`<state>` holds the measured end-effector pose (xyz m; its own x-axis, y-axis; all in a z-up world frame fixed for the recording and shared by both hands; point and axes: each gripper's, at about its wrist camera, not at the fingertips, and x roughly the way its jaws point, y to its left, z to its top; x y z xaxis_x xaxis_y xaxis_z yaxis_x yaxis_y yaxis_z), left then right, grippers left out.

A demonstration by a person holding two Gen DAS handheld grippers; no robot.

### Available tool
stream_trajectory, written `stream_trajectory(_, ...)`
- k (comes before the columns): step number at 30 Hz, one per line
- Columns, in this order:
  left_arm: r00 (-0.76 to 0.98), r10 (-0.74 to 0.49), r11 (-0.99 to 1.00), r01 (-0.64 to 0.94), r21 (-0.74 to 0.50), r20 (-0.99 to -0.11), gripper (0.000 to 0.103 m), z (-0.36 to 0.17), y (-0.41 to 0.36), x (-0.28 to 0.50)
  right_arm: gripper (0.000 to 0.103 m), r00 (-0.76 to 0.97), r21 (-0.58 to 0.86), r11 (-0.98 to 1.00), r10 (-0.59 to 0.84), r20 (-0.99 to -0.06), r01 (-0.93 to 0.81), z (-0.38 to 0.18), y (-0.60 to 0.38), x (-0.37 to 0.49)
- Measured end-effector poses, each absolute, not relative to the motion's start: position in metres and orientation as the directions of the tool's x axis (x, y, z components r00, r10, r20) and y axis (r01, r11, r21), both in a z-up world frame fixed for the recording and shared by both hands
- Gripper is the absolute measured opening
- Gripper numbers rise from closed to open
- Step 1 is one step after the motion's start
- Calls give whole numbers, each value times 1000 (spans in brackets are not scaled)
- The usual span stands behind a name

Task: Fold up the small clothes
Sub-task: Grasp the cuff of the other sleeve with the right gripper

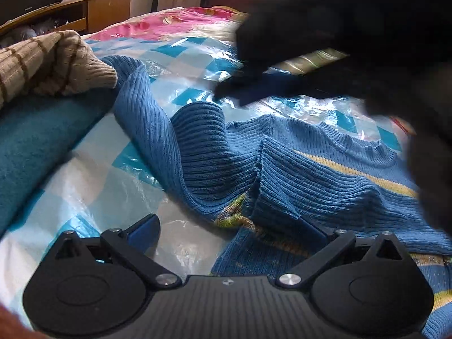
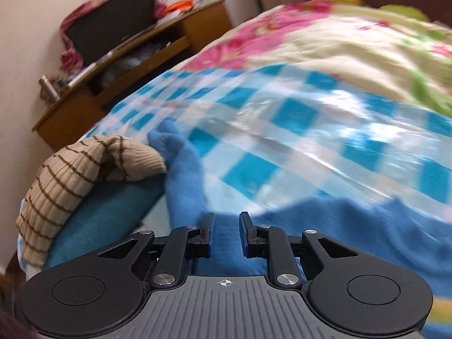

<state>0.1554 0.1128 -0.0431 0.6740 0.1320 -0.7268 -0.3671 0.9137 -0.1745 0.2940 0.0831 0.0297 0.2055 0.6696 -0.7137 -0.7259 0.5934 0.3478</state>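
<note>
Blue ribbed knit sweater with yellow stripe lies crumpled on blue-white checkered plastic sheet over bed, sleeve twisted; no clean fold yet, most folding left. Left gripper jaws wide, right finger at sweater edge, nothing clamped. Right gripper jaws narrow gap, empty, above sweater; its view motion-blurred, perhaps hem below. Dark blurred shape hides sweater's right part in left view.
</note>
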Motion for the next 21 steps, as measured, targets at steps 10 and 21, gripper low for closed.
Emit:
stream_trajectory(10,681,140,922,-355,-156,-719,103,-48,107,154,20,98,481,532,735,-671,-697,13,160,346)
stream_trajectory(21,685,123,915,-358,-185,-718,103,-47,112,154,20,13,569,452,791,-612,-688,10,223,373)
